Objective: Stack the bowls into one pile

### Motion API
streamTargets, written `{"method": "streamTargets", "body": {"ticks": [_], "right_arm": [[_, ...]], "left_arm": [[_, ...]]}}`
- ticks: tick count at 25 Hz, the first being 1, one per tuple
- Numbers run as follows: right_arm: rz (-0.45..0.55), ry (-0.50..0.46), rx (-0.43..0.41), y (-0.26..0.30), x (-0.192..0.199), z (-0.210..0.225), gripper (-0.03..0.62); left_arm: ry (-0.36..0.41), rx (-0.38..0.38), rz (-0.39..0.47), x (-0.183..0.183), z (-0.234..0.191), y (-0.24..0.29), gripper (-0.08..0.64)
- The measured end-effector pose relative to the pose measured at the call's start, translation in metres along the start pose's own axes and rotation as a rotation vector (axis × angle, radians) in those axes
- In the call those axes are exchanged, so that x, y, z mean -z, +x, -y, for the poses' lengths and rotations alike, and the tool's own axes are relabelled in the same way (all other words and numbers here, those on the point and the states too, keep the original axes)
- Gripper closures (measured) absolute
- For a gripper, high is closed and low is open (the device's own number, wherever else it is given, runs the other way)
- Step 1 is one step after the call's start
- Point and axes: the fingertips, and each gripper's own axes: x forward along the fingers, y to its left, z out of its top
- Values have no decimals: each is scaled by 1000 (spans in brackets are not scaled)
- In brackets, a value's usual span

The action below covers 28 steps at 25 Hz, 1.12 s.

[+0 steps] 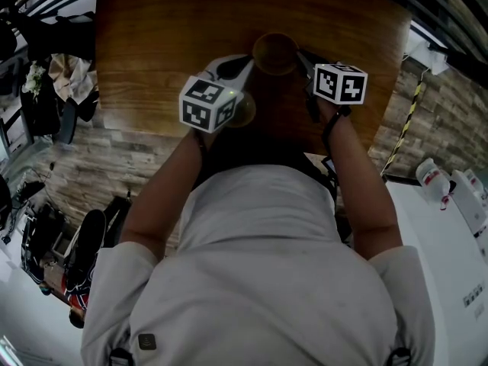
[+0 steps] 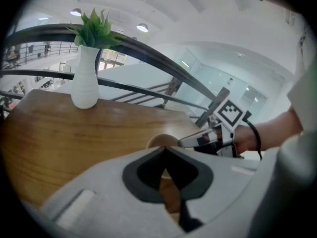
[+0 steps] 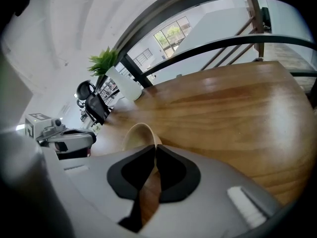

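One tan bowl (image 1: 274, 52) stands on the round wooden table (image 1: 152, 44) between my two grippers. My right gripper (image 1: 306, 58) is at its right side; in the right gripper view the jaws (image 3: 151, 150) are shut on the bowl's (image 3: 137, 133) thin rim. My left gripper (image 1: 245, 63) points at the bowl's left side. Its jaws (image 2: 164, 150) meet at the tips just short of the bowl (image 2: 159, 140), with nothing clearly between them. A second round tan shape (image 1: 245, 111) shows beside the left marker cube, half hidden.
A white vase with a green plant (image 2: 85, 83) stands at the far side of the table, and shows again as the vase (image 3: 124, 86) in the right gripper view. A dark railing (image 2: 148, 51) runs behind it. The table's near edge (image 1: 152, 124) lies close to my body.
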Motion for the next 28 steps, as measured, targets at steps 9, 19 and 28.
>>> {"method": "streamTargets", "body": {"ticks": [9, 19, 28], "right_arm": [[22, -4, -13, -21, 9, -11, 577], [61, -36, -17, -65, 19, -27, 577], [82, -62, -21, -95, 38, -31, 577]], "left_arm": [[17, -3, 26, -2, 20, -14, 555], [46, -15, 63, -4, 55, -38, 555], [64, -40, 96, 4, 81, -54, 555]]}}
